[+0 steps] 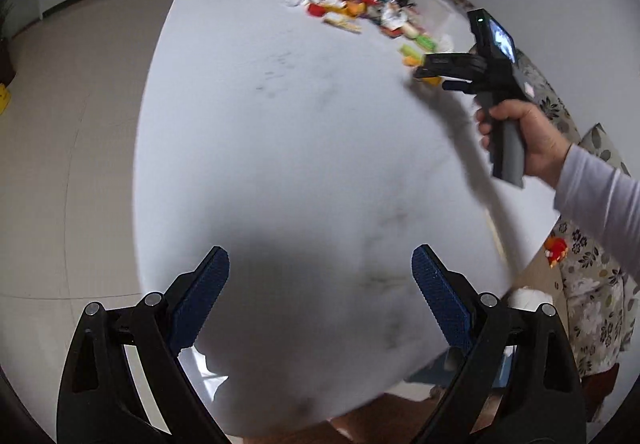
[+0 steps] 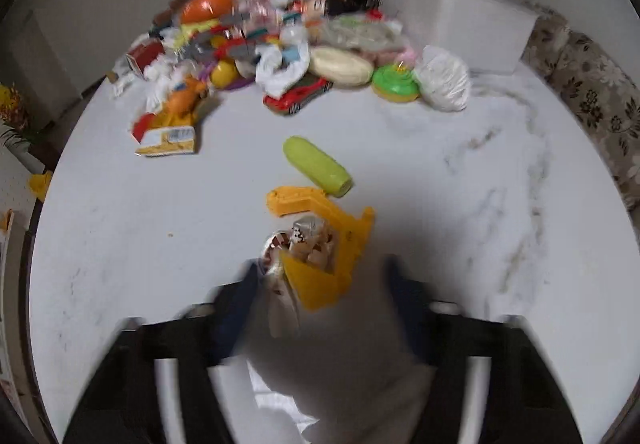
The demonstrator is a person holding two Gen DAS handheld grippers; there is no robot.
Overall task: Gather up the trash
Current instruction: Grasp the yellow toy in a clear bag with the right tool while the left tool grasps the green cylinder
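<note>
Little looks collected yet; the trash pile (image 2: 280,44) crowds the bench's (image 2: 460,204) far edge; the right gripper (image 2: 320,284), jaws wide, nears a crumpled wrapper (image 2: 300,240) mid-bench beside a yellow toy (image 2: 340,244); the left gripper (image 1: 320,276) gapes, holding nothing.

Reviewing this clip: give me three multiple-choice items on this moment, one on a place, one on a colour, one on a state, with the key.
1. Where does the pale green cylindrical toy lie?
A. Alone on the white marble table, nearer than the clutter pile
B. Inside the clear jar
C. On the floor

2. What colour is the plastic toy piece just ahead of the right gripper?
A. Blue
B. Yellow-orange
C. Black

3. How do the left gripper jaws stand?
A. Shut on a wrapper
B. Wide open, empty
C. Shut, empty

Key: 1 A, it sits apart from the pile; 2 B, its colour is plain though blurred; 3 B, bare table shows between the blue pads.
</note>
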